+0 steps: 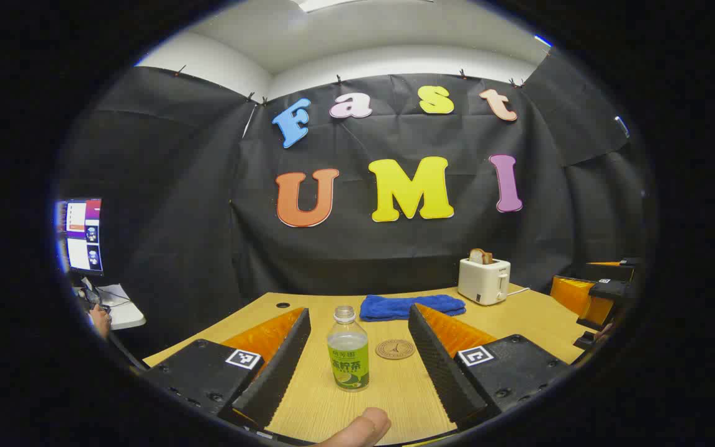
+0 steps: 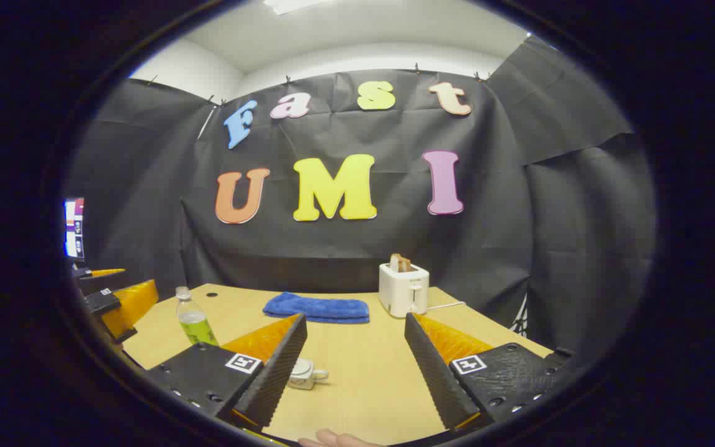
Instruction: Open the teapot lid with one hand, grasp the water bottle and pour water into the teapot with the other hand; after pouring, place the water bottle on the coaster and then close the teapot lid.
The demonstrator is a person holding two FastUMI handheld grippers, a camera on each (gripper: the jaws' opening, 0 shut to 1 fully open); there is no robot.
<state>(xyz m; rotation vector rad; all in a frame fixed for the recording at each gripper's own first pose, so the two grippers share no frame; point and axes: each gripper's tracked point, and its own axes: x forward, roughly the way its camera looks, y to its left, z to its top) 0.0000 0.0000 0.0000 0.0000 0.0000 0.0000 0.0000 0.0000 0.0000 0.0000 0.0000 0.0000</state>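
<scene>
Fingers of left gripper (image 1: pixel 357 357) spread wide, flanking the uncapped water bottle (image 1: pixel 348 351) without touching; cork coaster (image 1: pixel 395 349) just behind-right of it. Right gripper (image 2: pixel 352 366) also spread, nothing held; small white teapot (image 2: pixel 303 374) beside its left finger. Blue towel (image 2: pixel 316 308) and toaster (image 2: pixel 403 288) stand farther back on the wooden table (image 2: pixel 364 379).
</scene>
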